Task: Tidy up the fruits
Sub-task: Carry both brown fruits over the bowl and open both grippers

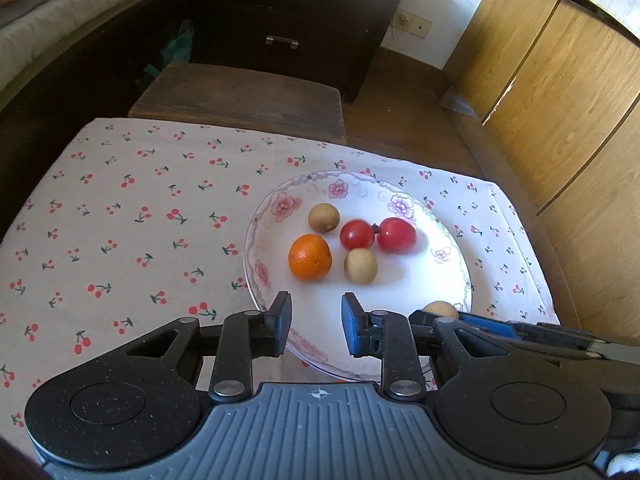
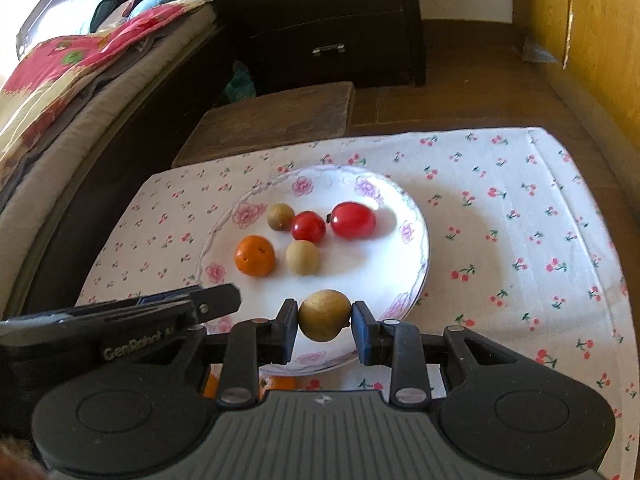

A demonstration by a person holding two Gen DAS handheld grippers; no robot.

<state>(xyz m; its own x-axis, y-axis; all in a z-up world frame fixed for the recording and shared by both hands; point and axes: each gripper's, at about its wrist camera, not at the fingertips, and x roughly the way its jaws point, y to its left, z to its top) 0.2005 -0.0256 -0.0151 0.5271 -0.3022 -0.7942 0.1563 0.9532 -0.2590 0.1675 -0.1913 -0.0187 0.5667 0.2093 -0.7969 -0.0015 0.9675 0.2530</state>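
A white flowered plate [image 1: 452, 280] [image 2: 404, 264] on the cherry-print cloth holds an orange [image 1: 310, 257] [image 2: 255, 255], two red tomatoes [image 1: 357, 234] [image 2: 353, 220] and two tan round fruits [image 1: 360, 265] [image 2: 302, 257]. My right gripper [image 2: 325, 322] is shut on a third tan fruit [image 2: 324, 315] over the plate's near rim; that fruit also shows in the left wrist view [image 1: 441, 309]. My left gripper [image 1: 316, 322] is open and empty above the plate's near edge.
Another orange [image 2: 280, 382] lies on the cloth under my right gripper. A dark wooden stool [image 1: 240, 96] stands beyond the table, a dark drawer chest [image 1: 288, 12] behind it, a bed [image 2: 80, 80] at left and wooden cupboards [image 1: 560, 80] at right.
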